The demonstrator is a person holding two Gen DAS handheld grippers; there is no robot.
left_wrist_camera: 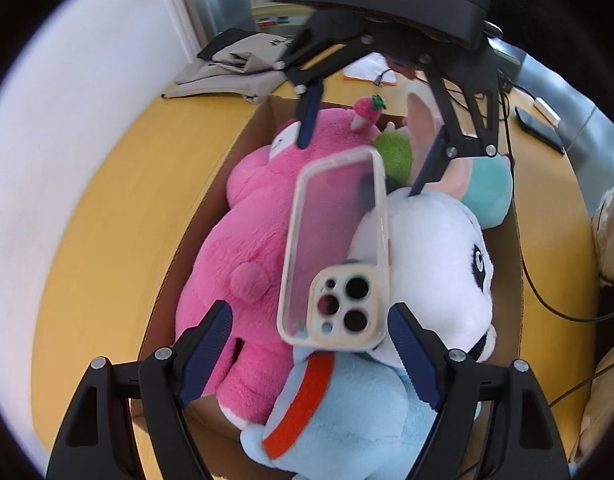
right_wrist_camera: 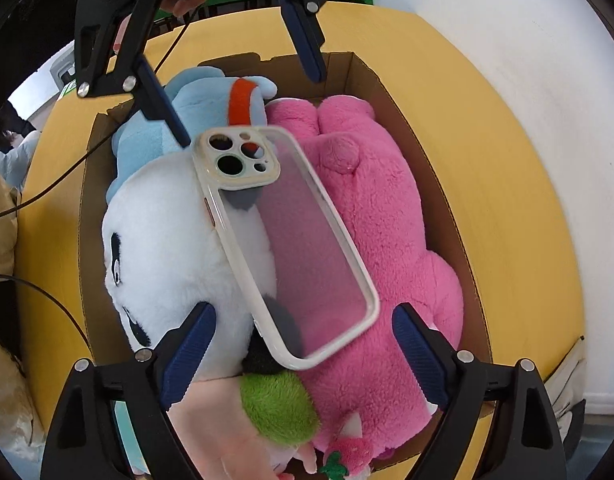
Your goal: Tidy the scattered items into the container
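So the cardboard box (left_wrist_camera: 263, 120) on the yellow surface (left_wrist_camera: 107, 208) is already stuffed. Going left to right in the left wrist view: the pink plush (left_wrist_camera: 247, 216) fills the left side, then the clear phone case (left_wrist_camera: 335, 248) lies on top, straddling the seam between the pink plush and the white plush (left_wrist_camera: 435, 256), with the blue plush (left_wrist_camera: 347, 420) wedged at the near end.

The case looks light and semi-stiff, with a slick clear back and a slightly grippier pale rim. I'd say it's not fragile, but it's perched on soft fuzz, so it'll probably slide or tip if nudged. Best bet is pinching across the two long rims, not the flat back.

The left hand-held gripper (left_wrist_camera: 307, 344) has its jaws apart either side of the camera-cutout end, pads not pressing. The right hand-held gripper (right_wrist_camera: 303, 344) is also spread wide around the plain end, nothing clamped. The case sits loose in the box, so that item looks done.
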